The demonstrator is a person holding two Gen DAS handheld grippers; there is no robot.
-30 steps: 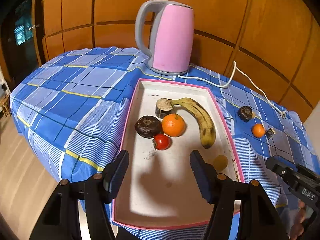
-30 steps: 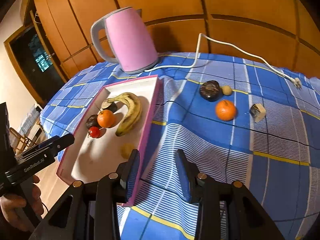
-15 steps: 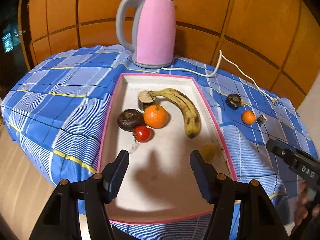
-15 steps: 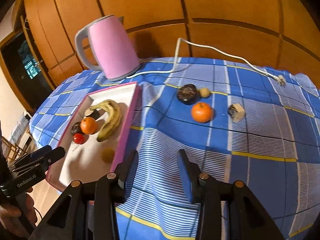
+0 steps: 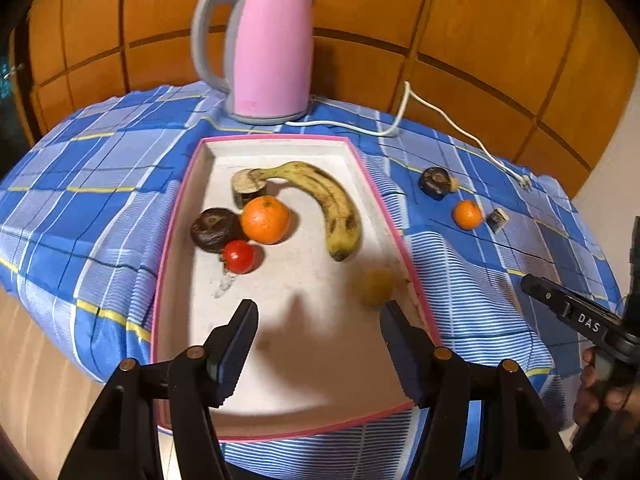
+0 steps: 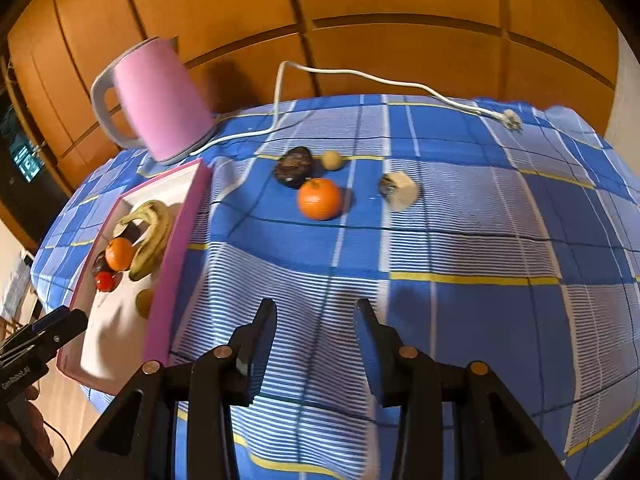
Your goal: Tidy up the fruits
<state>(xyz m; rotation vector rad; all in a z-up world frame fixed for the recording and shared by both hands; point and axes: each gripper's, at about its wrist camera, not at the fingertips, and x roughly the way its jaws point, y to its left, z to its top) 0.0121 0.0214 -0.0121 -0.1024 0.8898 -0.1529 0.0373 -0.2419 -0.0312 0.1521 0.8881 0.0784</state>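
A pink-rimmed white tray (image 5: 376,184) (image 6: 176,248) holds a banana (image 5: 328,200), an orange (image 5: 265,219), a red tomato (image 5: 239,256), a dark round fruit (image 5: 213,229), a cut dark piece (image 5: 247,184) and a small yellowish fruit (image 5: 376,286). My left gripper (image 5: 318,312) hovers open and empty over the tray's near end. On the cloth to the right lie a second orange (image 6: 319,199), a dark fruit (image 6: 295,167), a small tan fruit (image 6: 332,160) and a pale cut piece (image 6: 398,191). My right gripper (image 6: 316,316) hangs open and empty above the cloth, well short of them.
A pink kettle (image 5: 260,52) (image 6: 158,100) stands behind the tray; its white cord (image 6: 360,78) runs along the back of the blue checked tablecloth (image 6: 460,300) to a plug (image 6: 512,122). Wooden panels close the back. A hand (image 5: 600,384) holds the right gripper.
The right gripper swung rightward, away from the tray's rim and onto open cloth facing the loose fruit. The left gripper drifted slightly over the tray. Both stayed empty.
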